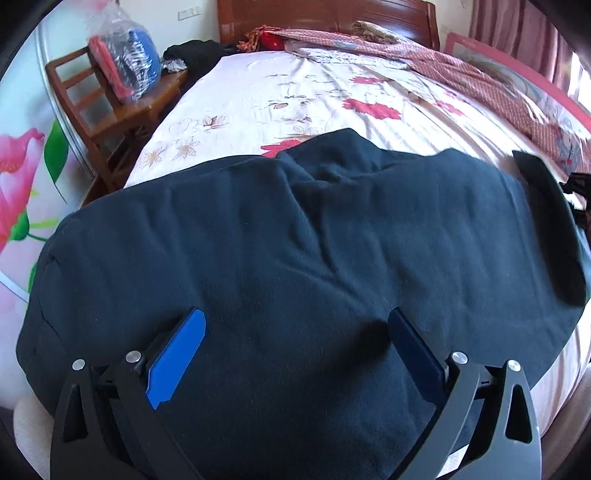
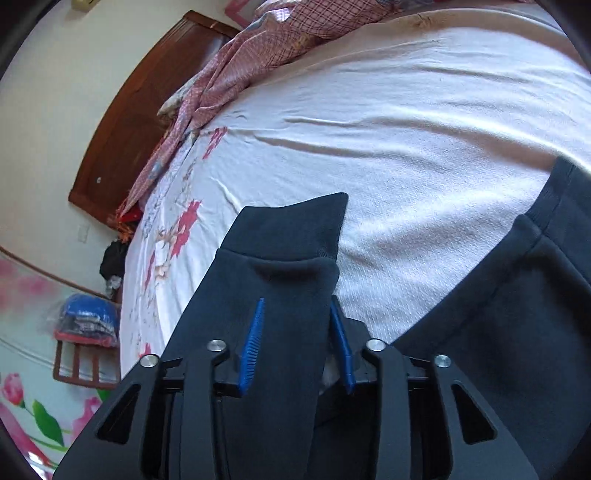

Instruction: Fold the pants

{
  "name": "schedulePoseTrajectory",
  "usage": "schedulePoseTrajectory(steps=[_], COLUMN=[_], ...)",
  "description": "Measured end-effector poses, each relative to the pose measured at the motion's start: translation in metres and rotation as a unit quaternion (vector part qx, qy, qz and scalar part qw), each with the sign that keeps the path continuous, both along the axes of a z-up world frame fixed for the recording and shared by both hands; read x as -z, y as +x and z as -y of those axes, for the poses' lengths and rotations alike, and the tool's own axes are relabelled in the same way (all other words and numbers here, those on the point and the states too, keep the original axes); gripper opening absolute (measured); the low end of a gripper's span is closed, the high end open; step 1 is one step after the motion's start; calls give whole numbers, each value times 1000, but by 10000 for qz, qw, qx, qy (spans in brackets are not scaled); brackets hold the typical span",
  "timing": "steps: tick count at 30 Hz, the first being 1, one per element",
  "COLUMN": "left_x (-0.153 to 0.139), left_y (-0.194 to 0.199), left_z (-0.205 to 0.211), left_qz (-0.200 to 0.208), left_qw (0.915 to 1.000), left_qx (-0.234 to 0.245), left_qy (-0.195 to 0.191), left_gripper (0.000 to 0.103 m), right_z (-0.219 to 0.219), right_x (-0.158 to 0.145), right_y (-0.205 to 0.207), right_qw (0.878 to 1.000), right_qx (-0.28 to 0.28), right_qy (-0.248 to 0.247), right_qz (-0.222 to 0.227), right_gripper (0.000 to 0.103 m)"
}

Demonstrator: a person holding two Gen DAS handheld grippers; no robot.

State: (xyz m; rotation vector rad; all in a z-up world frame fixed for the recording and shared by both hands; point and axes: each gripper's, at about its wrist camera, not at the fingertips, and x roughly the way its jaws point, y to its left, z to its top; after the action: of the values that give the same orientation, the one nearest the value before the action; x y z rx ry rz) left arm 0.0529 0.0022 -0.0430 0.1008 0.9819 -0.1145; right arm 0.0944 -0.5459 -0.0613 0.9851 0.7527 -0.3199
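Dark navy pants (image 1: 295, 229) lie spread crosswise on the near part of the bed. My left gripper (image 1: 295, 314) hovers just above them, its blue pads (image 1: 177, 358) wide apart with only flat cloth below, so it is open. In the right wrist view, one pant leg (image 2: 284, 273) runs up between the fingers of my right gripper (image 2: 297, 302). The pads pinch it just below the ribbed cuff (image 2: 295, 221), which sticks out past the fingertips. The other leg (image 2: 517, 314) lies at the right on the sheet.
The bed has a white floral sheet (image 1: 295, 92). A pink checked quilt (image 1: 461, 62) is bunched along its far side near the wooden headboard (image 1: 325, 18). Left of the bed stands a wooden chair (image 1: 110, 110) bearing a plastic bag of clothes (image 1: 129, 59).
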Motion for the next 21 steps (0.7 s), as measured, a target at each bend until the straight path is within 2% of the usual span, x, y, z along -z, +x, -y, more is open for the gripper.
schedulePoseTrajectory(steps=[1,3,7,9,13,16,21], left_x=[0,-1,-3,-3,-2,0,-1], left_y=[-1,-1,-1,0,0,0,-1], left_z=[1,0,-5,-6,-5,-2,0], left_qz=[13,25,77,106,124,134,125], left_qw=[10000,10000,9992,9988,9988,9991,9993], left_qx=[2,-23,-126,-160,-152,-150,-112], left_qy=[8,-57,-377,-456,-443,-386,-345], left_gripper=[100,100,100,101,101,101,101], right_z=[1,3,7,12,25,29,36], right_x=[0,-9,-51,-77,-97,-83,-19], right_y=[-2,-6,-33,-63,-127,-167,-198], right_qw=[9999,9996,9967,9936,9875,9878,9907], right_qx=[46,99,181,271,593,717,1124], right_qy=[82,134,-61,-387,-797,-893,-485], right_qz=[38,220,788,1022,1226,1051,587], right_gripper=[7,7,7,7,6,6,6])
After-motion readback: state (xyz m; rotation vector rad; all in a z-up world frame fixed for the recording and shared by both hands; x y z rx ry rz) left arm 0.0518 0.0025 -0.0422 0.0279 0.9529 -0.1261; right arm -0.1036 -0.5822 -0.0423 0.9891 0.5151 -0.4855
